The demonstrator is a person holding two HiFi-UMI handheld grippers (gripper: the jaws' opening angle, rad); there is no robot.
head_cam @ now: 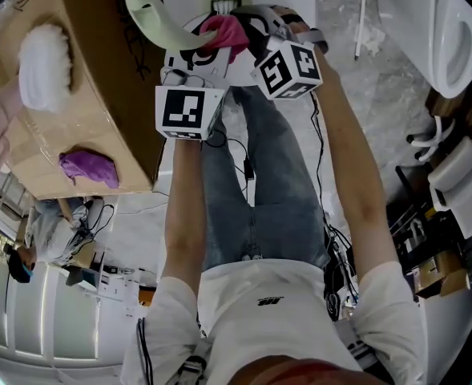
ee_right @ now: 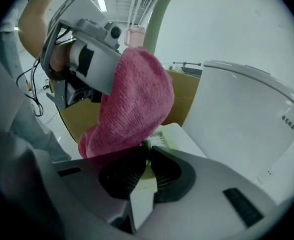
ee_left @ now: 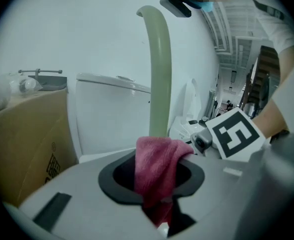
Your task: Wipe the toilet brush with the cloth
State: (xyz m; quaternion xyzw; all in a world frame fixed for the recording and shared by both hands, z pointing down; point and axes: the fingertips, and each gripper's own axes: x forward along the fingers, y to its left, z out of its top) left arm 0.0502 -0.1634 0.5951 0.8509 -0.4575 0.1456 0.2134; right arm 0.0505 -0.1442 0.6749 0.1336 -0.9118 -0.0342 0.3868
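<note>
The toilet brush has a pale green curved handle [head_cam: 151,13] that rises behind the left jaws [ee_left: 156,64] in the left gripper view. A pink cloth [head_cam: 228,31] is bunched around its lower shaft. My left gripper [ee_left: 156,196] is shut on this pink cloth [ee_left: 159,169], which hangs down between the jaws. My right gripper [ee_right: 147,159] is shut on the brush's green lower part, just below the white bristles [ee_right: 156,139]. The cloth [ee_right: 134,104] bulges directly above the right jaws. Both grippers meet at the cloth in the head view, left [head_cam: 210,50] and right [head_cam: 250,37].
A cardboard box [head_cam: 99,111] on the left carries a white fluffy item [head_cam: 43,62] and a purple cloth [head_cam: 89,168]. A white toilet [head_cam: 460,30] stands at the top right, a white tank [ee_left: 112,116] just ahead. The person's legs [head_cam: 260,183] are below the grippers.
</note>
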